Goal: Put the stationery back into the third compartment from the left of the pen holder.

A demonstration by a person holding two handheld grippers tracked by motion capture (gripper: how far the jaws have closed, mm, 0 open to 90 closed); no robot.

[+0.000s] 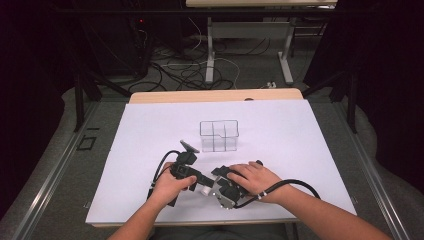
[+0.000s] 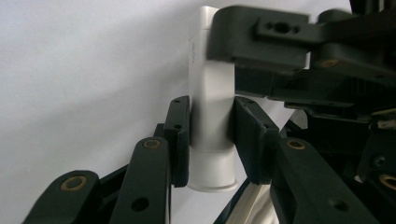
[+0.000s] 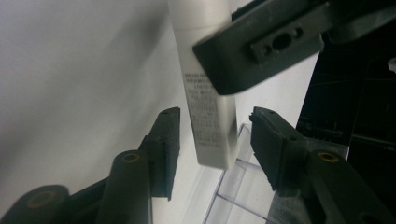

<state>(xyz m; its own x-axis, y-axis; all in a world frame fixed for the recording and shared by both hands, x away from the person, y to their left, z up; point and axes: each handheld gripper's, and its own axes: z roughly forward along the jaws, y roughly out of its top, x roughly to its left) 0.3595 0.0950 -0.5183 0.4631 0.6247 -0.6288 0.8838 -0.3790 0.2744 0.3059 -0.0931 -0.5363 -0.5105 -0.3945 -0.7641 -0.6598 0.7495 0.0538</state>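
Note:
A white tube [image 2: 211, 93] with a wider cap at its near end stands between the jaws of my left gripper [image 2: 210, 112], whose pads press on both its sides. In the right gripper view the same tube [image 3: 210, 126], with small grey print on it, hangs between the jaws of my right gripper [image 3: 215, 116]; a gap shows on each side, wider on the right. A jaw of the left gripper crosses the tube higher up. From above, both grippers [image 1: 204, 183] [image 1: 216, 184] meet near the table's front edge, a bit of the white tube [image 1: 204, 190] showing below them.
A clear plastic organizer [image 1: 219, 135] with several compartments stands mid-table, behind the hands. White paper [image 1: 300, 150] covers the tabletop. Past the far edge lie cables and another table's legs [image 1: 210, 55].

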